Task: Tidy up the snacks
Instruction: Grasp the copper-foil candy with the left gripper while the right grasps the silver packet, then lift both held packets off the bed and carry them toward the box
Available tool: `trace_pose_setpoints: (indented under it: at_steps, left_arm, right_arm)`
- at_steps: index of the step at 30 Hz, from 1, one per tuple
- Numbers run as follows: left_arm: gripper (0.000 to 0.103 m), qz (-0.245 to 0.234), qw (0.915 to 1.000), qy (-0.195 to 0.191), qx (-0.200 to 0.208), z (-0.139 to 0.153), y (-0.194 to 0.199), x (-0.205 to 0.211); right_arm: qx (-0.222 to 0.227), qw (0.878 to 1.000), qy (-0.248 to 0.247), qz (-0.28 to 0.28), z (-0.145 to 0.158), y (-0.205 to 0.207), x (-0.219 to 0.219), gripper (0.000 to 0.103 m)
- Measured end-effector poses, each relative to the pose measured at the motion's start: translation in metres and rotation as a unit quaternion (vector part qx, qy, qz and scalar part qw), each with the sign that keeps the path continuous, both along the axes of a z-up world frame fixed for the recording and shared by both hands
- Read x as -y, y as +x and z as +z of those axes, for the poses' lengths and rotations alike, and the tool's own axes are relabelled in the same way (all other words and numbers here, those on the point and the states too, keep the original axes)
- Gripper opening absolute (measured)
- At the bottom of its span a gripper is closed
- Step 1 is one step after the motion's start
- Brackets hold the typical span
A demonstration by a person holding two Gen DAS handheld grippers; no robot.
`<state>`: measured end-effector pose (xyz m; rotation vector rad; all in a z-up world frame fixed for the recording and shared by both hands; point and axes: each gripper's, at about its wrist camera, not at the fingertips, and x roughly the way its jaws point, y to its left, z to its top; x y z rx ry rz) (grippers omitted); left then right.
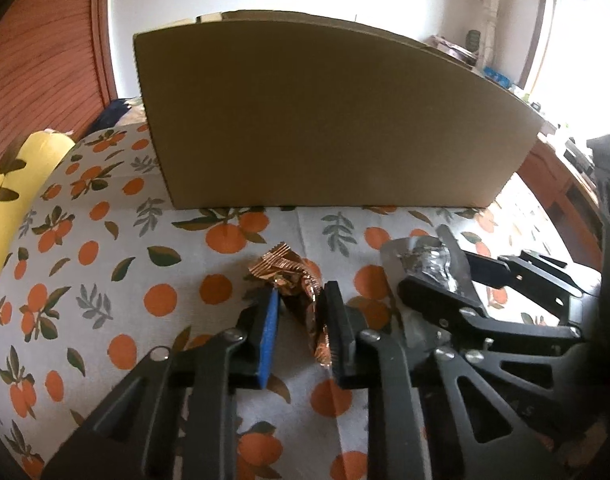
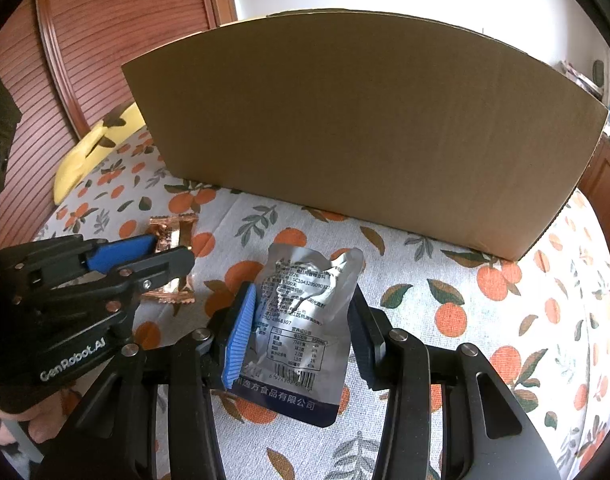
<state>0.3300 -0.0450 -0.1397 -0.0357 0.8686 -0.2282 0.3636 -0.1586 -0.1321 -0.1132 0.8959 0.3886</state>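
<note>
Cardboard box (image 1: 325,120) stands upright at twelve o'clock on the desk (image 1: 105,280), whose cloth is printed with oranges and leaves. In the left wrist view, the left gripper (image 1: 301,312) is clamped on a crinkled copper-coloured snack wrapper (image 1: 301,280) that lies on the cloth at six o'clock from the box. At three o'clock from it, just beside, the right gripper (image 1: 437,268) is closed on a silver snack pouch (image 1: 425,258). The right wrist view shows that pouch (image 2: 301,320) held by its sides between the fingers (image 2: 241,332), printed back facing up, its lower edge over the cloth. A yellow cushion (image 2: 89,152) sits at ten o'clock, near the desk edge.
</note>
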Motion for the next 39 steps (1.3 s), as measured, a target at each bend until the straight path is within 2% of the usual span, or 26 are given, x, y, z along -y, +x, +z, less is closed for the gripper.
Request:
trace_pose_setpoints:
  at_steps: [7, 23, 30, 39]
  left_arm:
    - [0.018, -0.008, 0.9998, -0.009, 0.014, 0.013, -0.015, -0.007]
    - [0.019, -0.012, 0.9975, -0.030, 0.063, 0.065, -0.082, -0.040]
    - [0.019, -0.024, 0.9952, -0.043, 0.084, 0.087, -0.103, -0.045]
    - [0.019, -0.043, 0.9923, -0.048, 0.106, 0.114, -0.131, -0.047]
  right_arm:
    - [0.000, 1.000, -0.002, 0.001, 0.000, 0.000, 0.000, 0.045]
    - [-0.005, 1.000, -0.012, 0.008, 0.003, 0.000, -0.002, 0.043]
    - [0.019, 1.000, -0.009, -0.007, 0.044, -0.025, 0.007, 0.043]
    - [0.062, 0.998, -0.007, -0.020, 0.103, -0.086, 0.017, 0.040]
